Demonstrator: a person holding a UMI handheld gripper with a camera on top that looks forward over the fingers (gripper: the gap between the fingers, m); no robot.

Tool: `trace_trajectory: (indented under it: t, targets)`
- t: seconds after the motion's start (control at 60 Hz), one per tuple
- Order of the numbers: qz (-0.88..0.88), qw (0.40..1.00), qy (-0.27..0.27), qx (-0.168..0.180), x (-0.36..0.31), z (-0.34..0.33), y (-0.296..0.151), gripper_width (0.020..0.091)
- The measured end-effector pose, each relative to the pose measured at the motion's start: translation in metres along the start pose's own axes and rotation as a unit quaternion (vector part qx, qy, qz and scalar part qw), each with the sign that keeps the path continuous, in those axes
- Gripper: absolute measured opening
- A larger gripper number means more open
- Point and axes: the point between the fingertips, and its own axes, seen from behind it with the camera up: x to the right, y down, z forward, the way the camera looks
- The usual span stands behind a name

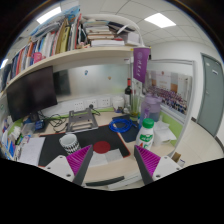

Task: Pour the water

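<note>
A dark monitor [32, 92] stands at the left under a shelf of books [55, 42]. One white cup [69, 142] sits just ahead of the left finger. The gripper [113, 163] has its fingers apart, holding nothing. One green-capped bottle [146, 133] stands just beyond the right finger, beside a purple-capped bottle [151, 106].

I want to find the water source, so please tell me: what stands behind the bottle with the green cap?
Behind the bottle with the green cap stands a clear purple-tinted container, and past it a wall with a notice board. The container's base is covered by the bottle. The gripper is open, short of both.
</note>
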Motion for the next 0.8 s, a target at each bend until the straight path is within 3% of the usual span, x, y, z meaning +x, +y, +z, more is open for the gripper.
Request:
trace_trajectory:
  t: [0.2, 0.517, 0.6, 0.667, 0.8]
  targets:
    - [-0.012, 0.998, 0.066, 0.009, 0.091, 0.049, 0.035, 0.0843]
    - [-0.071, 0.994, 0.046, 0.066, 0.126, 0.135, 0.012, 0.0835]
    - [-0.080, 0.993, 0.029, 0.084, 0.121, 0.149, 0.008, 0.0733]
    - [-0.074, 0.993, 0.020, 0.085, 0.119, 0.160, 0.012, 0.0570]
    - [-0.066, 0.992, 0.017, 0.109, 0.119, 0.165, 0.005, 0.0502]
